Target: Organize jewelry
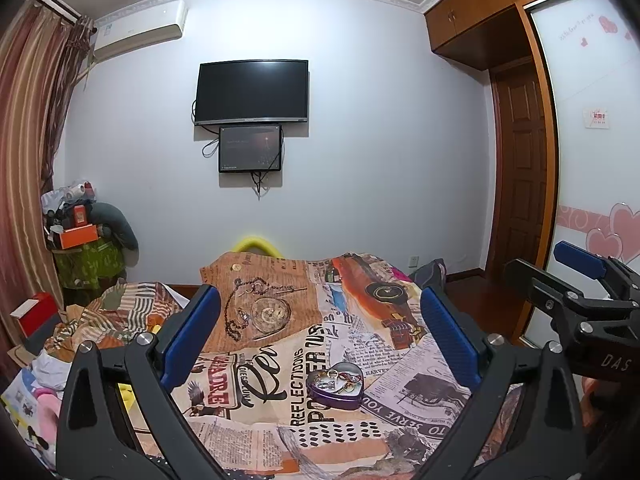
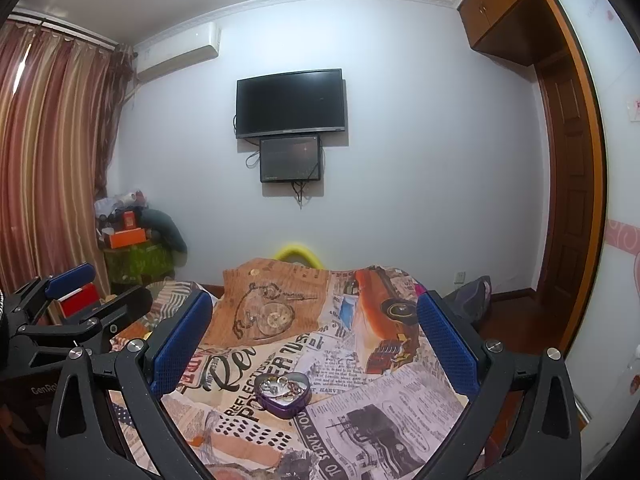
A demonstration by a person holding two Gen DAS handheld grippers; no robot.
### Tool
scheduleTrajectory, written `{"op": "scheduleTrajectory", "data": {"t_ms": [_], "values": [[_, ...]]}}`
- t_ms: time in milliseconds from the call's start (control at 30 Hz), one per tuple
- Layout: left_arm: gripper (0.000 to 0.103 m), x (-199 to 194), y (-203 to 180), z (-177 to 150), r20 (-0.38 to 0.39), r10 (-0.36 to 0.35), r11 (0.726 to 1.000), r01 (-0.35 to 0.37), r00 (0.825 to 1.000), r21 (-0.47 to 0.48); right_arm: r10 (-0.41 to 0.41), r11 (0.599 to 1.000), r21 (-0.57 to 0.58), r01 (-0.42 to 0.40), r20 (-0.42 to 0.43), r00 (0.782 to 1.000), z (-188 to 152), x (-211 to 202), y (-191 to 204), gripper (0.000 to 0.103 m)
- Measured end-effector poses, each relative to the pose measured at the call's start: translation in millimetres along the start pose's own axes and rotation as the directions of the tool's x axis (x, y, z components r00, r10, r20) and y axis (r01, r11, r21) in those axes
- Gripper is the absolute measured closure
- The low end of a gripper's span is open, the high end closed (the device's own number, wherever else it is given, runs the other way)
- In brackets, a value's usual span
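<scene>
Purple heart-shaped metal tin, lid off, holding a tangle of small rings and gold-toned jewelry pieces; resting on a newspaper-collage printed cloth ahead of and below both tools, roughly centred between the blue-padded fingers in each wrist view. Same tin in the right wrist view, set slightly left of centre between the fingers.

Left gripper: jaws spread wide, nothing between the pads, held above the cloth and clear of the tin. Seen from the right wrist view at lower left, also spread apart.

Right gripper: jaws spread wide, nothing held, raised above the cloth and apart from the tin. Visible at the right edge of the left wrist view, beside the left tool and not touching it.

Beyond the fingertips: printed pocket watch and chain motif on the cloth, flat and part of the pattern. Farther ahead, black wall-mounted television with a smaller dark screen directly beneath. Striped brown curtains to the left.
</scene>
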State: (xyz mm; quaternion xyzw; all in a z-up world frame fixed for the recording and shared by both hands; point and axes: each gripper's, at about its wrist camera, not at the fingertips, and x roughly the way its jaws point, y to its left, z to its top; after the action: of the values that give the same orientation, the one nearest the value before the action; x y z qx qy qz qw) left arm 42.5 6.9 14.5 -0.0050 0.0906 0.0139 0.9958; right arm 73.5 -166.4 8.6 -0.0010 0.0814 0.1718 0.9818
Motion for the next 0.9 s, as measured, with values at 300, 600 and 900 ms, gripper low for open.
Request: {"op": "scheduleTrajectory", "data": {"t_ms": [300, 600, 900], "values": [[0.002, 2.4, 2.3, 0.7, -0.012, -0.008, 1.0, 0.008, 1.0, -0.013, -0.005, 1.0, 0.003, 0.005, -0.006, 1.0, 2.5, 0.3, -0.9, 0.002], [0.002, 2.7, 4.8, -0.3, -0.022, -0.024, 0.999, 0.024, 0.999, -0.025, -0.008, 1.0, 0.005, 0.008, -0.005, 1.0, 2.8, 0.2, -1.9, 0.002], [0.002, 3.5, 4.5, -2.1, -0.023, -0.031, 0.999, 0.031, 0.999, -0.028, -0.011, 1.0, 0.002, 0.011, -0.006, 1.0, 3.2, -0.5, -2.2, 0.002]]}}
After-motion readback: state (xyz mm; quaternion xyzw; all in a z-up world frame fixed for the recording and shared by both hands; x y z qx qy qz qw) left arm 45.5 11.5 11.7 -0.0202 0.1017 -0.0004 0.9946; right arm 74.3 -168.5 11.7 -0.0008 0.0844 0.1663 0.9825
